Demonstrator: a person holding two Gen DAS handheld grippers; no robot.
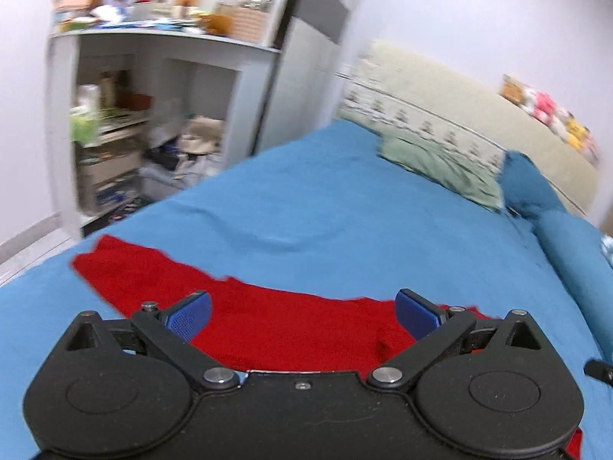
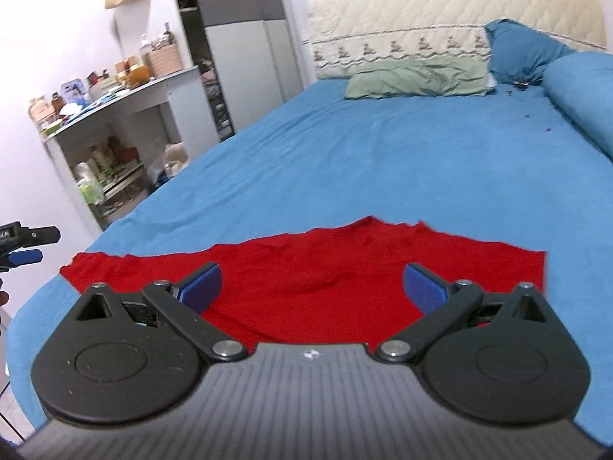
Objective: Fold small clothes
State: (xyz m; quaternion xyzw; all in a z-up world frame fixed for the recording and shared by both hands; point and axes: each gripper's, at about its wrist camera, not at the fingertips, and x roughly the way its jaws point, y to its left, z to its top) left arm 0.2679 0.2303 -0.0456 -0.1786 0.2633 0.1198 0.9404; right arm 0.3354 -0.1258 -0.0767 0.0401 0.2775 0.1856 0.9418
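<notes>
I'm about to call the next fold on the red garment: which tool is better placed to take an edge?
Probably the right tool: its view shows the whole red garment centred ahead on the blue sheet, both side edges visible. The left tool sits off to the garment's left. Both are open and empty.

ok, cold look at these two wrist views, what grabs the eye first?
The red garment lying spread on the blue bedsheet near the bed's foot, with the open right gripper above it holding nothing. The left gripper is open and empty over it too. Beyond: a green pillow against the headboard.
</notes>
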